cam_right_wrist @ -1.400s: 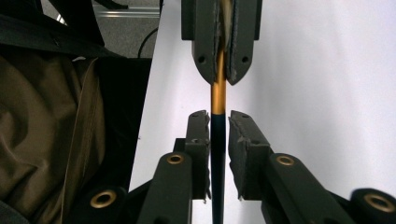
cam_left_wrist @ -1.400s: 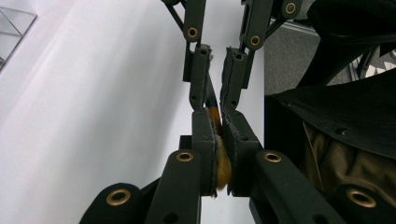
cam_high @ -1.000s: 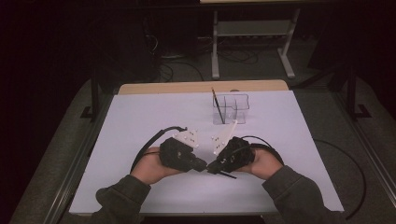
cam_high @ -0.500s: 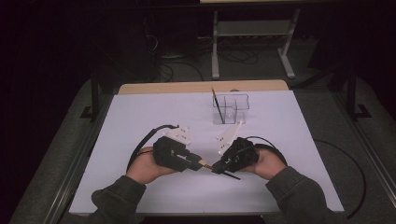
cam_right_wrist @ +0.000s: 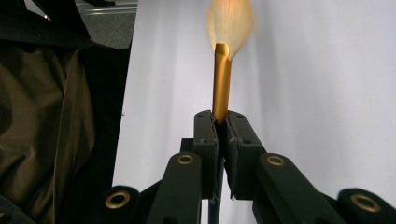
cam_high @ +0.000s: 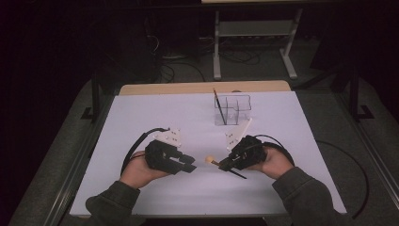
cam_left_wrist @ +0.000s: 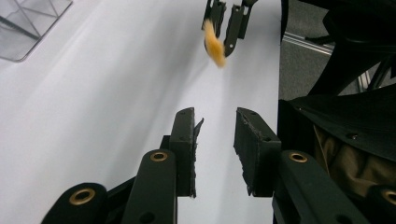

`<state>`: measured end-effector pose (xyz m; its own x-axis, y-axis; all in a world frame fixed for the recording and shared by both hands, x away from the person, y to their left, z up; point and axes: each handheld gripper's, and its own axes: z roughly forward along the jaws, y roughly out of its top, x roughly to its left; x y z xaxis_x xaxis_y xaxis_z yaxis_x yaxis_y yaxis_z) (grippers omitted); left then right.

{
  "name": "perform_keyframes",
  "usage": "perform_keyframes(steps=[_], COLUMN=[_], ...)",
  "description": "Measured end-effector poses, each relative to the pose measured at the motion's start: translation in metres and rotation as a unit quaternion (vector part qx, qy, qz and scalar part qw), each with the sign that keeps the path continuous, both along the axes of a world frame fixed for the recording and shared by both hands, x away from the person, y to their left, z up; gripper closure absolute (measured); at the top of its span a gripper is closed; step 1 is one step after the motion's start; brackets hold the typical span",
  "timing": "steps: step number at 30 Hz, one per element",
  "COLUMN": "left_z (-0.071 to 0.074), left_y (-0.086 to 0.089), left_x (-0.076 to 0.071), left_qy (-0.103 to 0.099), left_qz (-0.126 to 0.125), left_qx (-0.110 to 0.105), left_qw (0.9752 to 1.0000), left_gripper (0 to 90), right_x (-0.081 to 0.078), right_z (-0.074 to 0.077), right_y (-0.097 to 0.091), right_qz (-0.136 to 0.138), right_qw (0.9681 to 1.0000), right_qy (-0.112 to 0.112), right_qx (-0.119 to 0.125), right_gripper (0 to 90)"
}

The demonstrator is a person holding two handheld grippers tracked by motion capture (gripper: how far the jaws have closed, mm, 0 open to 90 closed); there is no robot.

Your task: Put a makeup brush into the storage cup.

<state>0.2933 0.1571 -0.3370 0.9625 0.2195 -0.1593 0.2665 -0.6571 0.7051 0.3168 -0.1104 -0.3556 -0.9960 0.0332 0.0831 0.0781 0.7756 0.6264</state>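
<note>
Setting: a white table (cam_high: pixel 141 117) seen from above, with the person's two forearms coming in from 6 o'clock.
Right gripper (cam_high: pixel 225 165): held at about 5 o'clock from the table's middle, its jaws pressed together on a makeup brush (cam_high: pixel 221 165).
Makeup brush: its gold ferrule (cam_right_wrist: pixel 221 84) rises straight out from between the right gripper's jaws, and the pale, fluffy bristle head (cam_right_wrist: pixel 230 21) fans out at 12 o'clock in the right gripper view. From above, the bristle tip points toward 9 o'clock, at the left gripper, and the dark handle sticks out behind the jaws toward 4 o'clock.
Left gripper (cam_high: pixel 188 165): at about 7 o'clock from the table's middle, its jaws apart with only bare table between them; they have just been opening. The brush tip lies near them, not touching.
Clear organiser (cam_high: pixel 241 104): a see-through compartment box at 1 o'clock, well apart from both grippers, with a dark thin brush (cam_high: pixel 219 104) standing tilted in it.
</note>
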Motion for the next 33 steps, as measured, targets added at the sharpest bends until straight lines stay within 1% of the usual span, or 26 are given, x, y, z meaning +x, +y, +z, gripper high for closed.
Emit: perform_keyframes(steps=[6,14,16,19,22,27,30,32,33], left_z=[-0.004,-0.009,-0.01,-0.012,-0.014,-0.018,-0.021,-0.023,-0.023], left_y=[0.007,0.016,0.018,0.022,0.024,0.027,0.028,0.029,0.03], left_x=[0.0,0.0,0.001,0.002,0.001,0.001,0.001,0.001,0.002], left_qy=[-0.003,-0.001,0.0,-0.002,-0.001,0.001,0.002,0.005,0.002], left_qz=[0.009,0.019,0.023,0.026,0.031,0.033,0.037,0.04,0.039], left_qx=[-0.001,-0.007,-0.01,-0.012,-0.017,-0.015,-0.016,-0.018,-0.015], left_qw=[1.0,0.9998,0.9997,0.9996,0.9994,0.9993,0.9992,0.999,0.9991], left_gripper=[66.9,65.0,64.2,63.4,62.4,60.7,59.7,59.0,58.5], right_x=[0.005,0.013,0.014,0.017,0.02,0.024,0.027,0.029,0.03], right_z=[0.002,0.006,0.007,0.008,0.01,0.014,0.015,0.015,0.015], right_y=[-0.004,-0.008,-0.009,-0.011,-0.011,-0.014,-0.015,-0.015,-0.015], right_qz=[-0.007,-0.018,-0.021,-0.023,-0.026,-0.033,-0.035,-0.038,-0.037], right_qw=[1.0,0.9998,0.9998,0.9997,0.9996,0.9994,0.9993,0.9992,0.9993], right_qy=[0.002,0.0,0.002,-0.001,0.001,0.001,0.0,0.003,0.003], right_qx=[0.002,0.004,0.006,0.006,0.007,0.011,0.011,0.009,0.009], right_gripper=[82.8,82.8,82.8,82.8,82.8,82.8,82.8,82.8,82.8])
